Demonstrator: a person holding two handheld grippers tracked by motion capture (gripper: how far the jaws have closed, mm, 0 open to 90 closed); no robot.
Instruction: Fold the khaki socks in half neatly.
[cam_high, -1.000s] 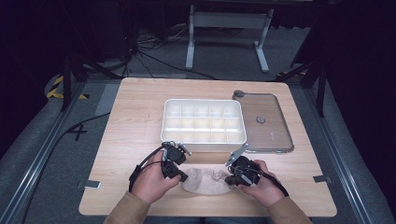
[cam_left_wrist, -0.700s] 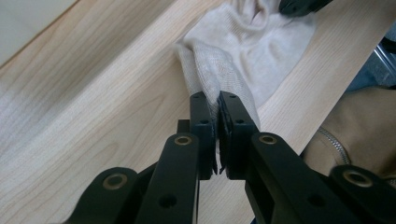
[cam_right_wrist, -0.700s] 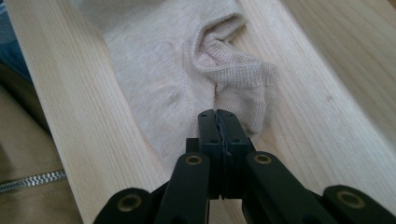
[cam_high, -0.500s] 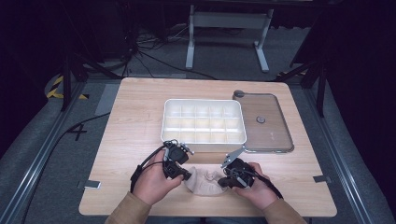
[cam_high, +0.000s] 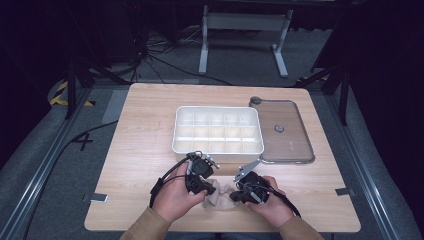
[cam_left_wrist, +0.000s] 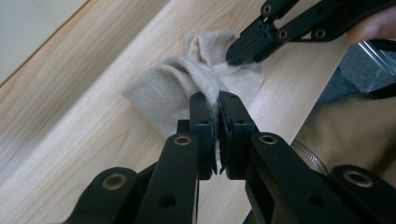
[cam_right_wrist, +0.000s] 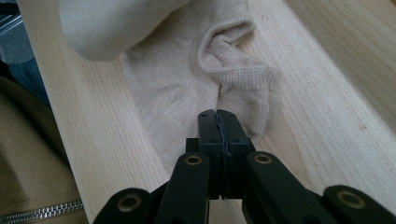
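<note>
— Where's the sock?

— The beige sock (cam_high: 223, 196) lies crumpled on the wooden table (cam_high: 145, 150) near its front edge, between the person's two hands and just in front of the white compartment tray (cam_high: 218, 129).

— And the left gripper (cam_high: 209, 190)?

— In the left gripper view its jaws are pressed together on a raised fold of the sock (cam_left_wrist: 196, 79), the knit pinched between them and lifted off the wood.

— The right gripper (cam_high: 235, 196)?

— In the right gripper view its jaws are closed tight, with their tips over the flat edge of the sock (cam_right_wrist: 205, 79). Fabric seems caught at the tips, but I can't tell for sure. In the left gripper view its tips touch the far side of the sock.

— Anything else on the table?

— A clear lid (cam_high: 283, 131) lies flat just right of the tray, touching its side.
</note>
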